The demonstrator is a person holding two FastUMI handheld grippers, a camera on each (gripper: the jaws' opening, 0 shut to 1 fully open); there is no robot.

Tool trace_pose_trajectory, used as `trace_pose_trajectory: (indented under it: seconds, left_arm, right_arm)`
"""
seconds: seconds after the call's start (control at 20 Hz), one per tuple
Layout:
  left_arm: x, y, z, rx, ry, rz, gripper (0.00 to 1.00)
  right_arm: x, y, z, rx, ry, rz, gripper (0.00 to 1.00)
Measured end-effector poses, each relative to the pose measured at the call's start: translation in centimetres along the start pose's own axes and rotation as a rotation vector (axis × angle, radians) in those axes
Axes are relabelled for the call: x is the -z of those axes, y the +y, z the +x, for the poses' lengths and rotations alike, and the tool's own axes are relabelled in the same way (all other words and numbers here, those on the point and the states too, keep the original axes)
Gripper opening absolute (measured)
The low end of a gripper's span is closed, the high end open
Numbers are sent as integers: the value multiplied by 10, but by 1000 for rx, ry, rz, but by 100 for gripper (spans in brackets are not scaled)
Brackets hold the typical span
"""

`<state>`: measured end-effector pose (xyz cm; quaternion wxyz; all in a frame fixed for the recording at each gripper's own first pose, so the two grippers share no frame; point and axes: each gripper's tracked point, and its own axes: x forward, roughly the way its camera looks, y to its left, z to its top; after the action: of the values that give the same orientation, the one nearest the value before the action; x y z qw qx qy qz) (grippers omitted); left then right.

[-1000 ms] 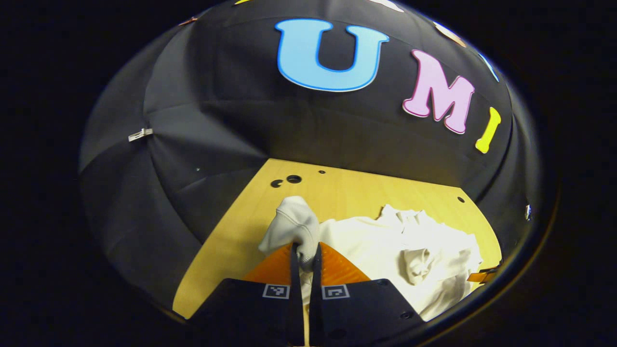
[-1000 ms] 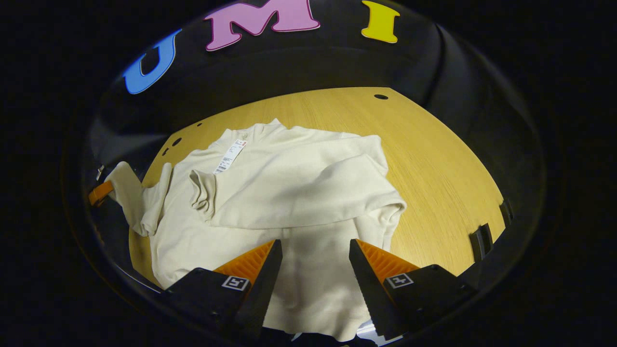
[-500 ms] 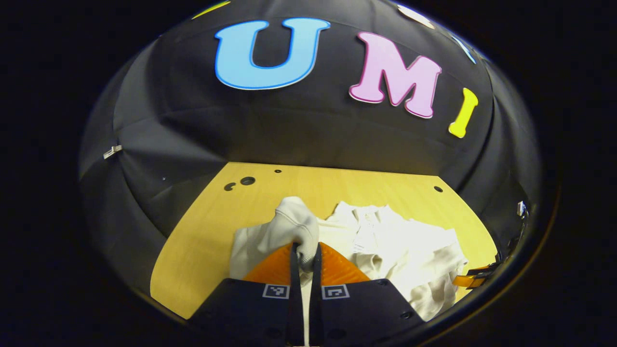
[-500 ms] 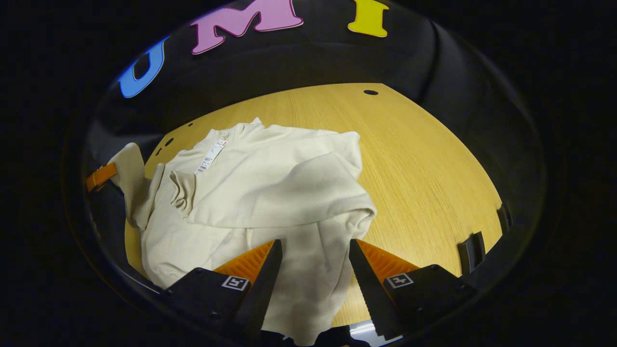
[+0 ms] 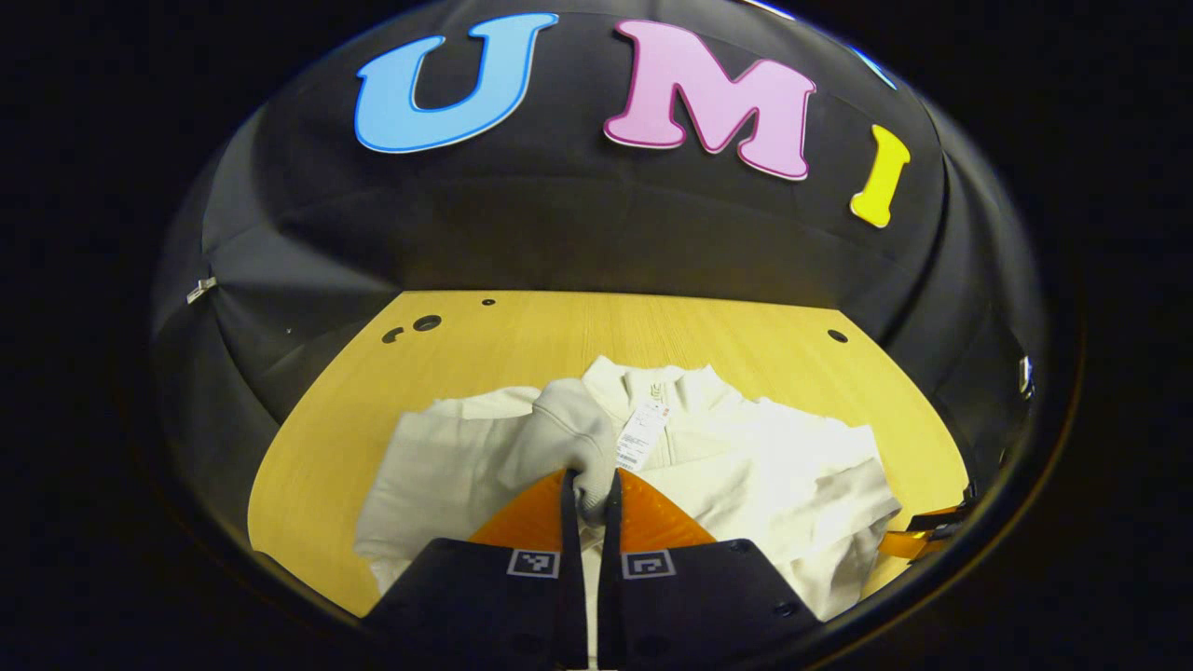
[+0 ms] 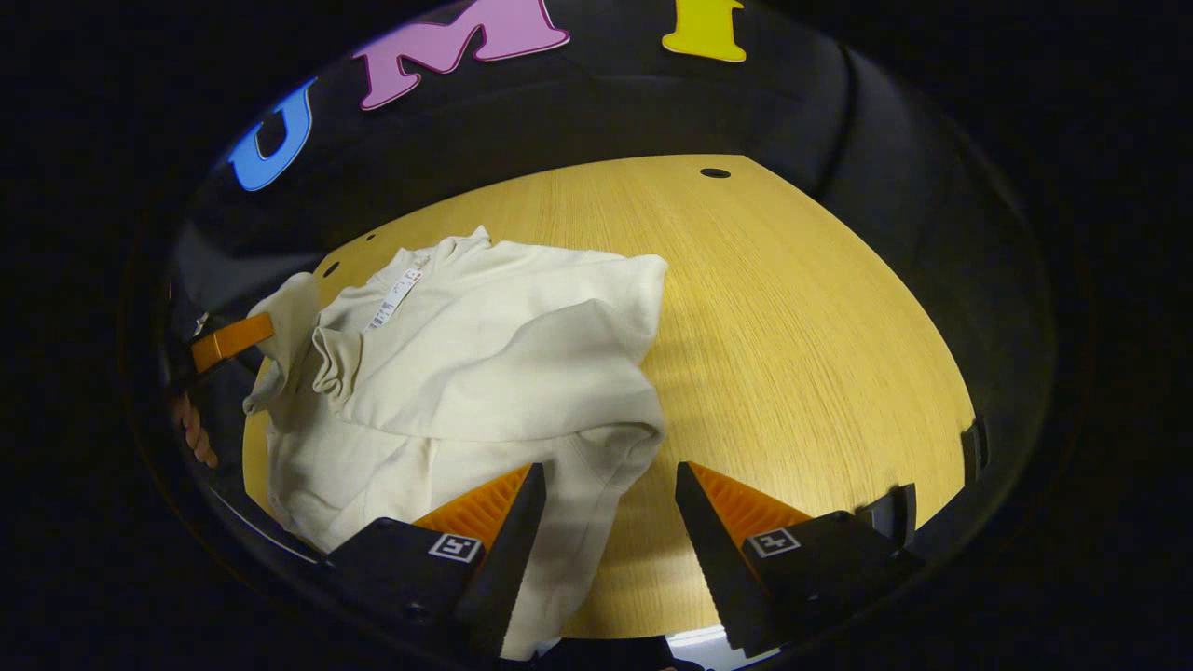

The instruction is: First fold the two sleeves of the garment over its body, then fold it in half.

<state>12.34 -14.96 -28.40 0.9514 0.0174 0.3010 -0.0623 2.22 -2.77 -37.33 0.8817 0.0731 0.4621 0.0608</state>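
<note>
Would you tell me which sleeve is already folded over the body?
The right sleeve lies across the body; the left sleeve is pinched in the left gripper.

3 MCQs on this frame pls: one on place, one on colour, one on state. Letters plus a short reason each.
1. Where does the garment lie?
A. on the wooden table
B. on the floor
C. on a hanger

2. What colour is the garment?
A. navy
B. cream
C. red

3. How do the two grippers stand?
A. both open
B. left shut on a sleeve, right open
C. both shut on sleeves

Key:
1 A: the garment spreads over the wooden table.
2 B: the cloth is cream in both views.
3 B: the left gripper pinches the sleeve between both fingers, lifted over the body; the right gripper has its fingers spread apart, holding nothing.
</note>
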Motion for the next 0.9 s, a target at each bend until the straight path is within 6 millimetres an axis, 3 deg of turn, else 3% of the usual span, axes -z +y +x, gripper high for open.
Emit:
trace_pose_trajectory:
  seconds: [0.3, 0.6, 0.8, 0.9]
  left_arm:
    - [17, -48, 25, -3, -15, 111, 10]
    - [38, -82, 45, 51, 23, 174, 16]
    - [49, -96, 50, 77, 48, 187, 26]
    - [49, -100, 50, 74, 47, 197, 47]
  right_arm:
    - [3, -6, 6, -47, 16, -44, 87]
    - [6, -12, 9, -51, 24, -48, 87]
    - [5, -17, 8, -41, 21, -34, 87]
    - [5, -18, 7, -36, 20, -35, 87]
